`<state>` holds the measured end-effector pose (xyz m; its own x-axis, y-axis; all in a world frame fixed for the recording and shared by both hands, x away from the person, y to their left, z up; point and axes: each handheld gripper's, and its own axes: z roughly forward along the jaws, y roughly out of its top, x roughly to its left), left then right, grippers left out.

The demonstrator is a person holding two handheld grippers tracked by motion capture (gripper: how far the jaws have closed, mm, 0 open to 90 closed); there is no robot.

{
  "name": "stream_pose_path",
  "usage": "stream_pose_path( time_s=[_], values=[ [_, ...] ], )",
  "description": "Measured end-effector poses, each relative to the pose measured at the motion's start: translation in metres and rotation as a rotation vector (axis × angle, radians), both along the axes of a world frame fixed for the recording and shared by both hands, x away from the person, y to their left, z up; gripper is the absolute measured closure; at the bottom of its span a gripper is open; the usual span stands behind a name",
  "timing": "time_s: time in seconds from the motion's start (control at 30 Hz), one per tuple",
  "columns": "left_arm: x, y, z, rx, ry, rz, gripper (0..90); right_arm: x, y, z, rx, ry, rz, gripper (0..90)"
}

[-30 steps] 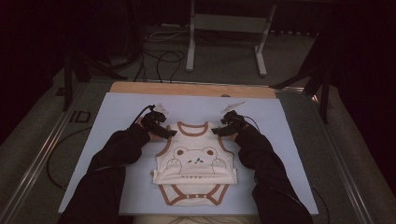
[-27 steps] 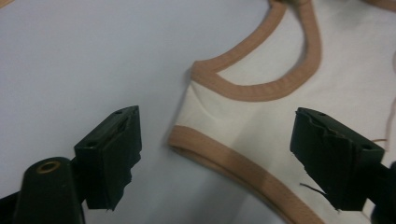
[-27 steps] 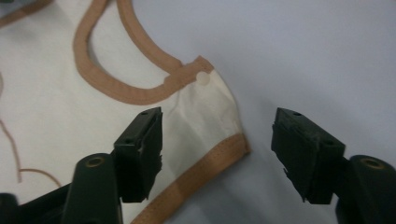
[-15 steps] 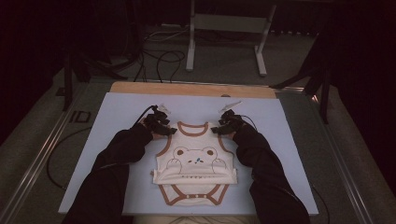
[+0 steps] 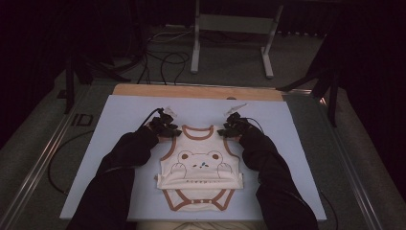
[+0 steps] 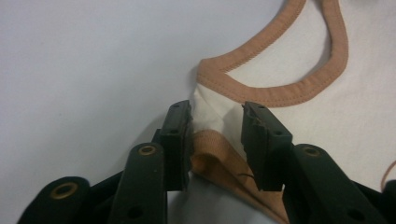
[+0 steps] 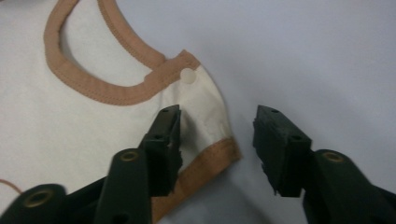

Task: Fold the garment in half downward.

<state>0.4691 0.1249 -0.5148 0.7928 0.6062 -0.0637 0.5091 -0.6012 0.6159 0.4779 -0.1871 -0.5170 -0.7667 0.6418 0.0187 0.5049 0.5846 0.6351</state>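
A pale blue board covers the tabletop. A white baby bodysuit with brown trim lies flat near its front edge, in the middle. The left gripper has been closing and bunches one shoulder between its jaws. The right gripper has been closing too, but its jaws are not yet pressing the other shoulder.
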Motion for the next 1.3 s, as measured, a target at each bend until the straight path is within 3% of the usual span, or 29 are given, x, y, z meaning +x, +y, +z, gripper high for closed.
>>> stream_pose_path(
  time_s=[0.2, 0.33, 0.53, 0.83, 1.3],
  values=[
    [-0.001, -0.002, 0.0, -0.008, 0.02, -0.006, 72.9, -0.004, 0.004, 0.002, -0.005, 0.009, 0.031, 73.5],
    [-0.002, -0.003, 0.0, -0.021, 0.033, -0.011, 78.4, -0.006, 0.006, 0.002, -0.003, 0.012, 0.035, 78.4],
    [-0.003, -0.008, 0.002, -0.003, 0.042, -0.021, 86.4, -0.007, 0.008, 0.003, -0.02, 0.016, 0.029, 81.1],
    [-0.005, -0.009, 0.003, 0.01, 0.018, -0.023, 88.6, -0.009, 0.009, 0.005, -0.016, 0.011, 0.02, 82.1],
    [-0.005, -0.002, 0.025, -0.031, -0.015, -0.012, 88.8, -0.011, 0.006, 0.022, 0.017, -0.029, 0.024, 82.1]
  ],
)
